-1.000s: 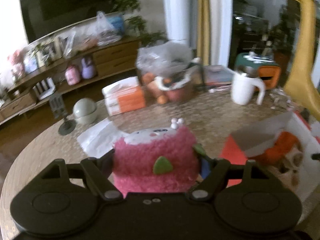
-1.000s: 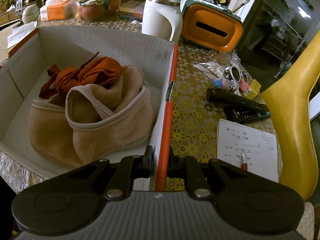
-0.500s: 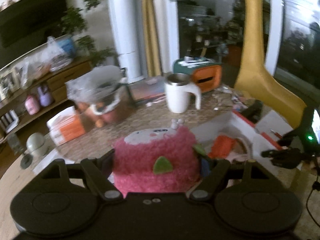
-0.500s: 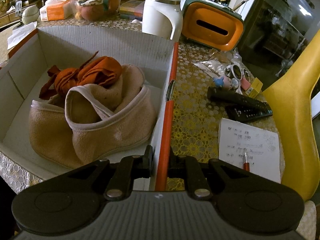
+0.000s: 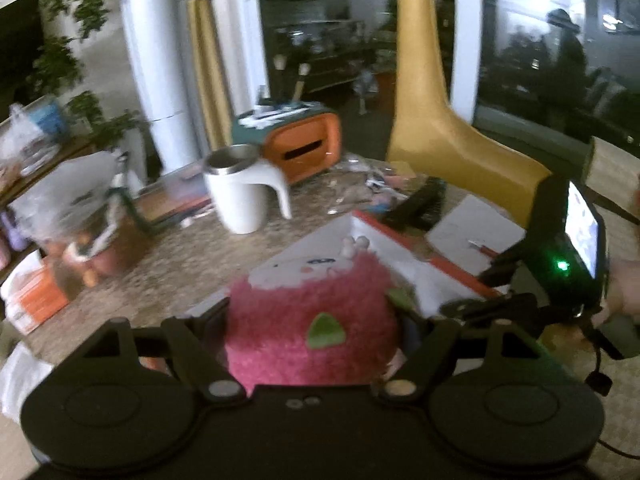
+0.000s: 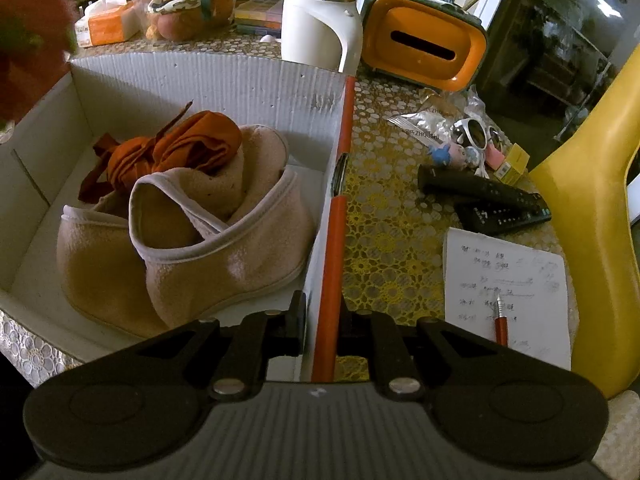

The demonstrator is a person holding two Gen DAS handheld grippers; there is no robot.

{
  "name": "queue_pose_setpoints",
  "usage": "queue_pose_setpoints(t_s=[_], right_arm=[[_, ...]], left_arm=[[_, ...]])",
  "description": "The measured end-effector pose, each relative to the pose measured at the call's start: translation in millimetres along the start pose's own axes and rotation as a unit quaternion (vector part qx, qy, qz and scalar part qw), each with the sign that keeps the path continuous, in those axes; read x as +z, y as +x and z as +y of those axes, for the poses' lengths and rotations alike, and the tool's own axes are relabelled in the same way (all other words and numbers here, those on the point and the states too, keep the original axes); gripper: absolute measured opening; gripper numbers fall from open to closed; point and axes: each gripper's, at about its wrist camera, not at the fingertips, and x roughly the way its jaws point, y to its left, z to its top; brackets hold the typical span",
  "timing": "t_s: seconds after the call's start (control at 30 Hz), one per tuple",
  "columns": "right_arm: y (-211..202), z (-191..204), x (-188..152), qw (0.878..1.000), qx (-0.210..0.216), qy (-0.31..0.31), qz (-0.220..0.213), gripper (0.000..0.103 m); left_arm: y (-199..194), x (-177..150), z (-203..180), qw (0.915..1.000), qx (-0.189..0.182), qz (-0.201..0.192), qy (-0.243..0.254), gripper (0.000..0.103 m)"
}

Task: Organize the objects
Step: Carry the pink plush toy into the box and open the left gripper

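- The left fingers (image 5: 312, 320) are clamping a pink plush (image 5: 308, 332), carrying it in the air just short of the box's (image 6: 208, 80) left wall.
- The right fingers (image 6: 322, 320) are pinching the box's orange-edged right wall, probably steadying it.
- The box is lying ahead and to the right of the plush; a beige slipper (image 6: 224, 252) and orange cloth (image 6: 188, 148) are filling its middle, leaving bare floor along the left.
- The box is sitting at the counter's (image 6: 392, 208) near edge, with a mug (image 6: 320, 28), remotes (image 6: 484, 196) and notepad (image 6: 508, 284) beyond and beside it.
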Motion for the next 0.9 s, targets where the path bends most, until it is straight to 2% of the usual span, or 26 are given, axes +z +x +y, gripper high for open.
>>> queue_pose_setpoints(t_s=[0.33,0.5,0.73,0.9], right_arm=[[-1.7,-0.7,-1.2,1.0,0.005,0.0,0.004,0.012],[-2.1,-1.5,-1.3,1.0,0.007,0.003,0.005,0.012],[-2.2,-0.4,-1.7,1.0,0.008,0.0,0.006,0.012],[-1.9,0.2,-2.0,1.0,0.007,-0.001,0.007,0.012]], left_arm=[[47.0,-5.6,-35.2,0.9984,-0.025,0.029,0.042,0.078],[66.2,-11.6,-42.0,0.9971,-0.04,0.051,0.039,0.078],[89.2,-21.1,-45.8,0.9945,-0.044,0.081,0.049,0.078],[104.8,-21.7,-42.5,0.9924,-0.043,0.109,0.038,0.079]])
